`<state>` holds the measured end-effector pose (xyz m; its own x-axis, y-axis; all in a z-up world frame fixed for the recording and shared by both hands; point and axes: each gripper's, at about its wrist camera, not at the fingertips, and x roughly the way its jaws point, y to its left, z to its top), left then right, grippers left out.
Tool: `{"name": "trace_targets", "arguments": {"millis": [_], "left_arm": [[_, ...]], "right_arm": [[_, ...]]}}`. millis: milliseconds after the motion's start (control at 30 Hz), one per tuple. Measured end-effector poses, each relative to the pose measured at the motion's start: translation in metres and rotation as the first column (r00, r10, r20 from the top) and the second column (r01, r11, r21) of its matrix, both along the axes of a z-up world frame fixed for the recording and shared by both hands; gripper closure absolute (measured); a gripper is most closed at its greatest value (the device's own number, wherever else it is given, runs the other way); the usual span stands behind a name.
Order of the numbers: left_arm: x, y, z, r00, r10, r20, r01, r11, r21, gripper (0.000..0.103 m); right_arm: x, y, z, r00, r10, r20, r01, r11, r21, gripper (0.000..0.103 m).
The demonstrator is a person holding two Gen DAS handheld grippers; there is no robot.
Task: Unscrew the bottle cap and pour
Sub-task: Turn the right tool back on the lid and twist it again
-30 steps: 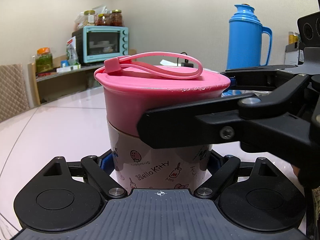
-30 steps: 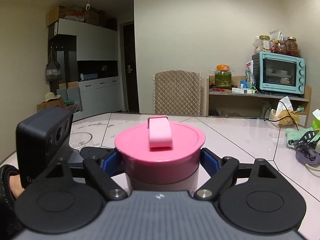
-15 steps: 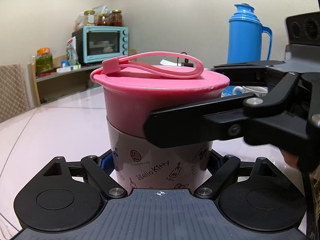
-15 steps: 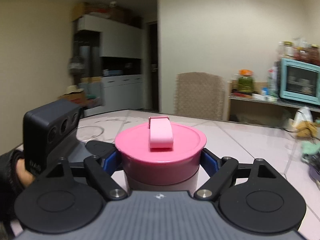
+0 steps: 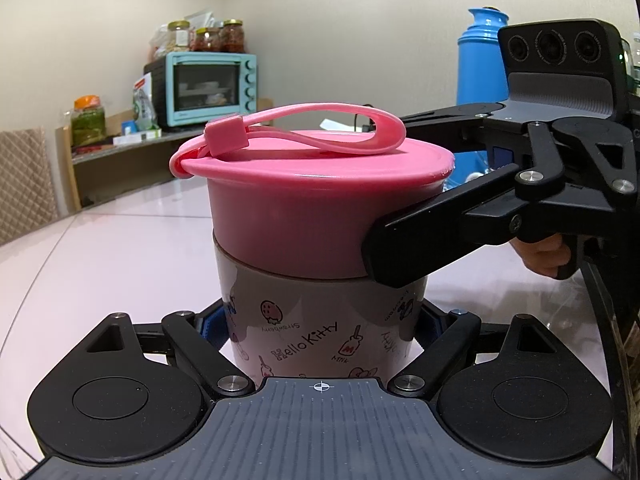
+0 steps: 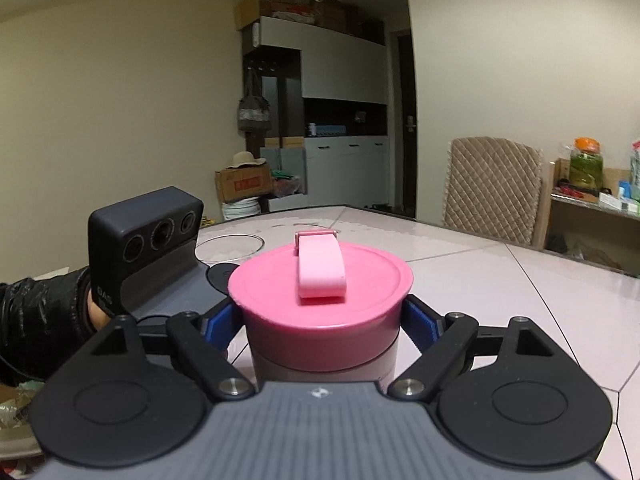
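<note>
A Hello Kitty bottle [image 5: 316, 332] stands on the pale table, topped by a wide pink cap [image 5: 304, 216] with a strap loop lying across it. My left gripper [image 5: 320, 320] is shut on the bottle's lower body. My right gripper [image 6: 322, 316] reaches in from the right at cap height with the pink cap [image 6: 320, 304] between its blue pads. Its jaws are opening and the pads look just clear of the cap's side. In the left wrist view its near finger [image 5: 404, 252] crosses the cap's right front. The bottle's base is hidden.
A clear glass bowl [image 6: 230, 246] sits on the table [image 6: 520, 280] beyond the left gripper. A blue thermos [image 5: 480, 68] stands at the back right. A teal toaster oven [image 5: 204, 88] and jars fill a side shelf. A quilted chair [image 6: 492, 188] stands at the table's far edge.
The right gripper has swung round the cap, its near finger sliding from the cap's front to its right side. The right view has panned from the oven to the cabinets. The left gripper stayed put.
</note>
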<state>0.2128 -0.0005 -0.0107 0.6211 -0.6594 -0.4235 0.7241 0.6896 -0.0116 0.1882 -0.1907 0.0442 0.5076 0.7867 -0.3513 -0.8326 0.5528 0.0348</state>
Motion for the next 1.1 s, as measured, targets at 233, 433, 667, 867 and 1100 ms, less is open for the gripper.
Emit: {"name": "trace_targets", "arguments": {"millis": [233,433,667,867,1100], "left_arm": [[-0.001,-0.001,-0.001,1.000,-0.001,0.002,0.001,1.000,0.002,0.013],[-0.001,-0.002,-0.002,1.000,0.000,0.002,0.000,1.000,0.002,0.012],[0.001,-0.002,-0.002,1.000,0.000,0.003,0.000,1.000,0.003,0.012],[0.003,-0.002,-0.003,1.000,0.000,0.005,0.000,1.000,0.005,0.012],[0.005,-0.001,-0.003,1.000,0.000,0.004,0.000,1.000,0.004,0.012]], "right_arm": [[-0.022,0.007,0.002,0.992,-0.123,0.013,0.123,0.992,0.004,0.014],[-0.041,0.017,-0.001,0.963,-0.268,0.035,0.267,0.963,0.041,0.012],[-0.047,0.025,-0.011,0.935,-0.354,0.017,0.351,0.933,0.077,0.012],[-0.045,0.029,-0.015,0.925,-0.379,0.003,0.377,0.921,0.103,0.012],[-0.042,0.032,-0.014,0.912,-0.409,0.008,0.406,0.908,0.102,0.012]]}}
